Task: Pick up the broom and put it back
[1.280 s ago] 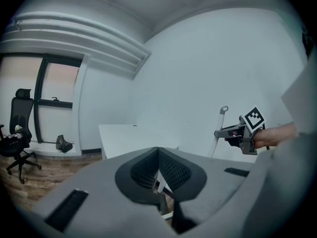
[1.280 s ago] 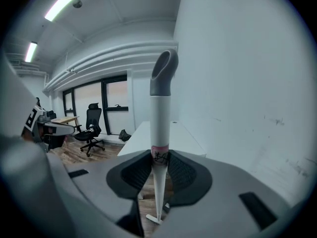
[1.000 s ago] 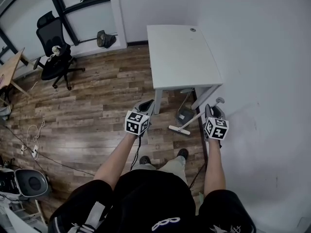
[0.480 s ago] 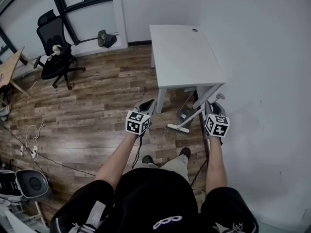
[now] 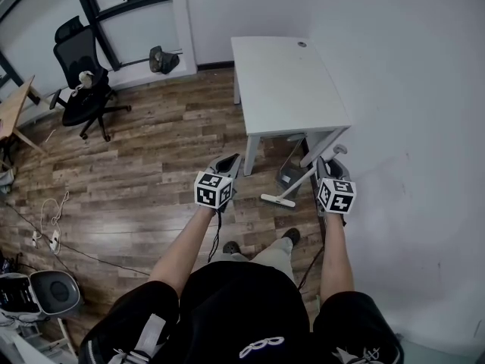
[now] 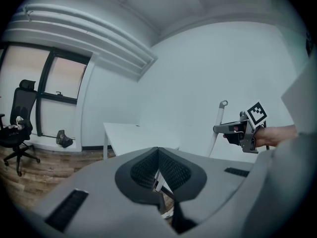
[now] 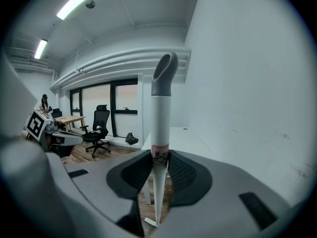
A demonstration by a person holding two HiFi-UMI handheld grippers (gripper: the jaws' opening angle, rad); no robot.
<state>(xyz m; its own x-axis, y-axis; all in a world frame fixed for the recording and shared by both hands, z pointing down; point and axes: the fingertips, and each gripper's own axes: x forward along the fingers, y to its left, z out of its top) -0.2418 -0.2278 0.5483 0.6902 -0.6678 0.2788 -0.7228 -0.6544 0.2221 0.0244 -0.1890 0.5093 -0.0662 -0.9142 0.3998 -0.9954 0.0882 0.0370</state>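
Observation:
The broom has a white handle (image 7: 159,123) with a grey hanging cap and a flat white head (image 5: 278,201) near the floor beside the table leg. My right gripper (image 7: 159,158) is shut on the handle below its cap, and the broom hangs steeply from it. In the head view my right gripper (image 5: 327,167) is close to the white wall, with the broom handle (image 5: 301,184) slanting down to the left. My left gripper (image 5: 229,162) is shut with nothing in it, in front of the table's near corner. In its own view my left gripper (image 6: 158,151) shows its pads meeting.
A white table (image 5: 286,82) stands against the wall ahead, with a grey dustpan (image 5: 289,177) under its near end. A black office chair (image 5: 85,82) is at the far left, and cables and a round device (image 5: 47,290) lie on the wooden floor at the left.
Both grippers and the broom have drifted slightly forward toward the table. The right grip on the handle is the same and the left gripper stays shut.

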